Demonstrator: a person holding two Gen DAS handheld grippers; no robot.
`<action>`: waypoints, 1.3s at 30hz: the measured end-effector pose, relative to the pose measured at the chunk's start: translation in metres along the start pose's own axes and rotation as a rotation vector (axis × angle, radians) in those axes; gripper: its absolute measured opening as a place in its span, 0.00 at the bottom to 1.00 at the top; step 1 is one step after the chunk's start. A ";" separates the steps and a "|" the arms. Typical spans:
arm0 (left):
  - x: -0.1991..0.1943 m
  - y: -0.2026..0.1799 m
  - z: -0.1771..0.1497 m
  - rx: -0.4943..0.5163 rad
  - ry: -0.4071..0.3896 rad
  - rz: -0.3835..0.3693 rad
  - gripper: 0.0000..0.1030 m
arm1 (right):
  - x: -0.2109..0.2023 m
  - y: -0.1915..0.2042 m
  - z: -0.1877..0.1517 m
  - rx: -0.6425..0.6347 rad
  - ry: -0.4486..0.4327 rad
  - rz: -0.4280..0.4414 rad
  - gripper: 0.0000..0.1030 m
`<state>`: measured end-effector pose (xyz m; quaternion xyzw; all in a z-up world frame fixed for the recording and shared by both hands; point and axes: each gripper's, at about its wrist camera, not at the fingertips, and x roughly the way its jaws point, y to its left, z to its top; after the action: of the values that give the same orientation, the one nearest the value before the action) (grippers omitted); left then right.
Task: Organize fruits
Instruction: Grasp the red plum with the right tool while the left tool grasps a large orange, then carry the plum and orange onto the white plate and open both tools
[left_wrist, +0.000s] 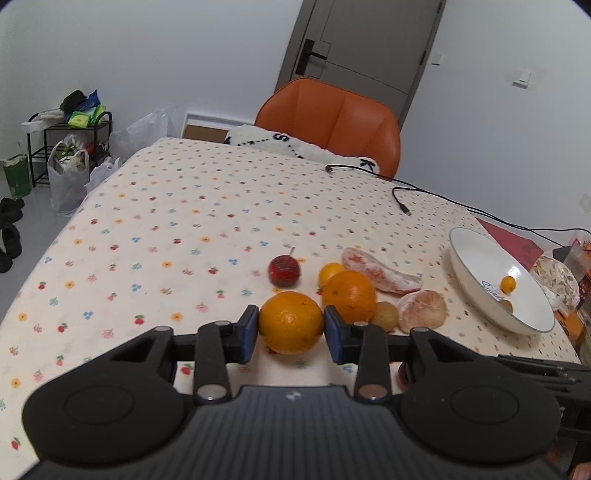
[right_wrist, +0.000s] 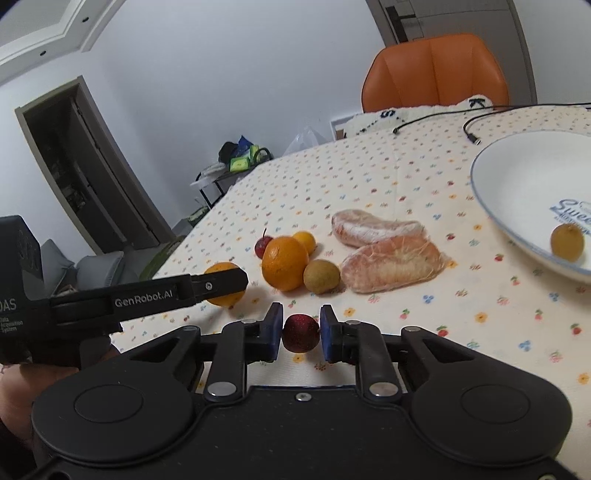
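Fruits are mostly bunched in the middle of the table (left_wrist: 184, 206), with a white bowl (left_wrist: 476, 258) off to the right that already has two small ones in it, so we're guessing that's where everything ends up.

Our left gripper (left_wrist: 291, 328) has its pads on either side of an orange (left_wrist: 290, 322). The pads look like they touch the skin, and the orange seems to sit on the cloth, but we can't tell if it's actually squeezed yet. Going at it side-on makes sense, since it's round and would roll off otherwise.

Our right gripper (right_wrist: 301, 334) is nearly closed on a small dark red fruit (right_wrist: 300, 333), pads pressed on both sides. It looks lifted a bit off the cloth, though the fisheye makes that hard to call.

Left on the table: a second orange (right_wrist: 284, 263), a small yellow citrus (right_wrist: 306, 240) behind it, a brownish round fruit (right_wrist: 321, 276), another red one with a stem (right_wrist: 263, 246), and two peeled pomelo pieces (right_wrist: 391, 264).

Hard to see stuff: the bowl is cut off at the right edge in the right wrist view, so only one fruit shows there. The left gripper's arm covers part of its orange in that view too. The clutter past the bowl is too blurry to name.
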<state>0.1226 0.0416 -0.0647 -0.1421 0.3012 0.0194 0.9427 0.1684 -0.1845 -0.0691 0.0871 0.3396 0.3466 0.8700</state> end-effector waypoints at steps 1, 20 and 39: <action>-0.001 -0.003 0.000 0.004 -0.002 -0.002 0.35 | -0.003 -0.001 0.001 0.002 -0.008 -0.001 0.19; -0.006 -0.071 0.009 0.091 -0.039 -0.098 0.35 | -0.074 -0.049 0.011 0.061 -0.159 -0.094 0.19; 0.014 -0.133 0.011 0.156 -0.033 -0.170 0.35 | -0.118 -0.096 0.008 0.122 -0.241 -0.169 0.19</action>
<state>0.1566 -0.0833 -0.0300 -0.0929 0.2733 -0.0816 0.9539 0.1633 -0.3335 -0.0375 0.1518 0.2592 0.2382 0.9236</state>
